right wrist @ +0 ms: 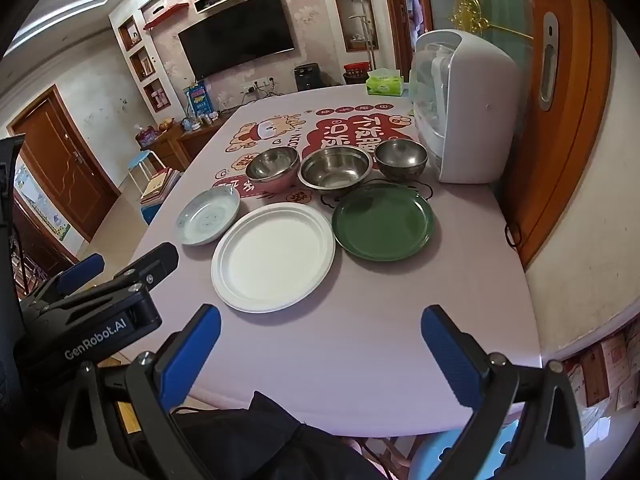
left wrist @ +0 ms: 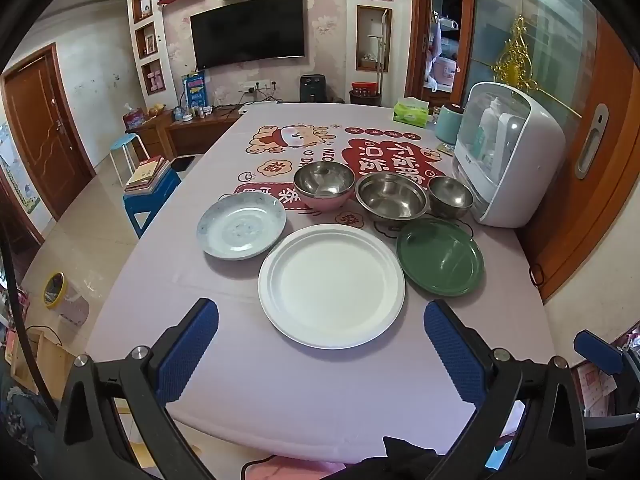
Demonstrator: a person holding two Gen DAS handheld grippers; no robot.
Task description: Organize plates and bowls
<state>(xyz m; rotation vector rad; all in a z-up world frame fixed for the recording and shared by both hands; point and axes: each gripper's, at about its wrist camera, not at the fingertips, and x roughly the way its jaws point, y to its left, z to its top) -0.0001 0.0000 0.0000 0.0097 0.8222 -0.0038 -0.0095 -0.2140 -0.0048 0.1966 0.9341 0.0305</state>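
Both the left claw (left wrist: 320,356) and the right claw (right wrist: 320,360) are hovering spread and empty over the tabletop (left wrist: 320,392), seemingly starting, with three plates, white (left wrist: 331,286), pale blue (left wrist: 241,226) and green (left wrist: 440,256), lying before three unstacked steel bowls (left wrist: 391,199), likely needing one rim pinched next.

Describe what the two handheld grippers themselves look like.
Both are alike. The left gripper has black angular plastic arms, silver bolt heads at the joints, and blue textured pads on its fingers. The right gripper matches. White "GenRobot.AI" lettering marks the left one's black body.
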